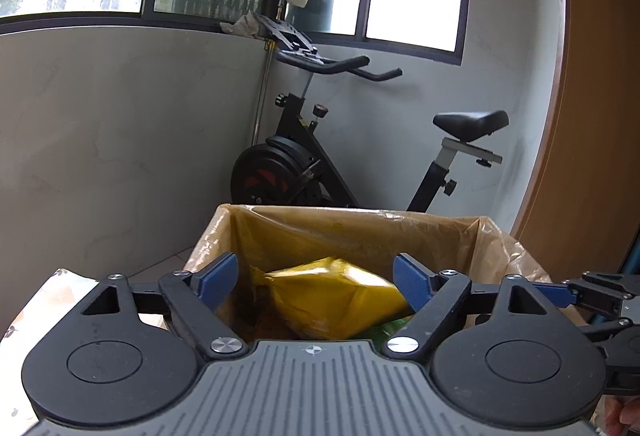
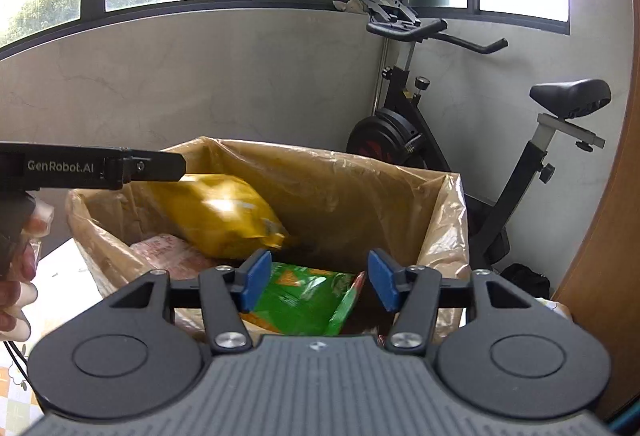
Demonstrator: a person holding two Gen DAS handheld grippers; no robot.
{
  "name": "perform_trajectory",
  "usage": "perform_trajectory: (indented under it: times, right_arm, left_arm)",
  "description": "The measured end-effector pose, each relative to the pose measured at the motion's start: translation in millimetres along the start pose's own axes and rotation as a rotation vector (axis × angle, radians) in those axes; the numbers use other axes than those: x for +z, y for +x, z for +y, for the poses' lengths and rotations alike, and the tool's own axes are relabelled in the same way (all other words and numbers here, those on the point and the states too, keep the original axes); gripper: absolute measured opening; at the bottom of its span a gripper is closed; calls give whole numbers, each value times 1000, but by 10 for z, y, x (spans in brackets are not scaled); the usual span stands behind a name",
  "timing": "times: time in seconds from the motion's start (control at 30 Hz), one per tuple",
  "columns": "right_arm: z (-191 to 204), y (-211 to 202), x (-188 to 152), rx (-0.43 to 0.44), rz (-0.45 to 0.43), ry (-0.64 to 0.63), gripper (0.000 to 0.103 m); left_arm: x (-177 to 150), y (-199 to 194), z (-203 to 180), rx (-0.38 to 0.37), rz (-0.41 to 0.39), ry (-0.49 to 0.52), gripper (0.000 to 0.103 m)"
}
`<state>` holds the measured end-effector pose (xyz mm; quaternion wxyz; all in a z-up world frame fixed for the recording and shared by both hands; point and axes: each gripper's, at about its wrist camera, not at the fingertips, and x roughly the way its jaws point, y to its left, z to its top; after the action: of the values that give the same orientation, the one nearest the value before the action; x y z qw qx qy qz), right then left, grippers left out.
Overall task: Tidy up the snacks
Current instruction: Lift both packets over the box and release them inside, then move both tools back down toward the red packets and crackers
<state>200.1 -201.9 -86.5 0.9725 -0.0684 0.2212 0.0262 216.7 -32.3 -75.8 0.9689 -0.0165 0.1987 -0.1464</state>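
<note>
A cardboard box lined with a tan plastic bag point(image 1: 360, 224) point(image 2: 336, 172) stands in front of both grippers. A yellow snack bag point(image 1: 340, 296) point(image 2: 224, 212) lies inside it, beside a green snack bag point(image 2: 304, 300) and a pink packet point(image 2: 168, 252). My left gripper point(image 1: 316, 282) is open and empty above the box's near rim, with the yellow bag showing between its blue pads. It also shows in the right wrist view point(image 2: 160, 166) over the box's left side. My right gripper point(image 2: 318, 280) is open and empty above the green bag.
A black exercise bike point(image 1: 320, 156) point(image 2: 460, 116) stands behind the box against the grey wall under the windows. A brown wooden panel point(image 1: 600, 116) point(image 2: 612, 236) runs along the right. A patterned surface point(image 2: 60, 276) lies left of the box.
</note>
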Motion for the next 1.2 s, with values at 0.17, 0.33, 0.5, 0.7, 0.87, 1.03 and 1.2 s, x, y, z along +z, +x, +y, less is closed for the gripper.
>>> perform_trajectory:
  times: [0.17, 0.33, 0.5, 0.7, 0.87, 1.03, 1.2]
  right_arm:
    - [111, -196, 4, 13, -38, 20, 58]
    - [219, -431, -54, 19, -80, 45, 58]
    - [247, -569, -136, 21, -98, 64, 58]
    - [280, -643, -293, 3, -106, 94, 58]
    - [369, -735, -401, -37, -142, 69, 58]
    - [404, -783, -460, -24, -129, 59, 58]
    - [499, -779, -554, 20, -67, -11, 58]
  left_arm:
    - [17, -226, 104, 9, -20, -41, 88]
    - [-18, -504, 220, 34, -38, -64, 91]
    - [-106, -726, 319, 62, -30, -50, 91]
    - [-229, -889, 359, 104, -14, -27, 91]
    - [-351, -987, 411, 114, 29, -22, 91]
    - [-443, -1086, 435, 142, 6, -4, 91]
    - [-614, -1151, 452, 158, -11, -91, 91]
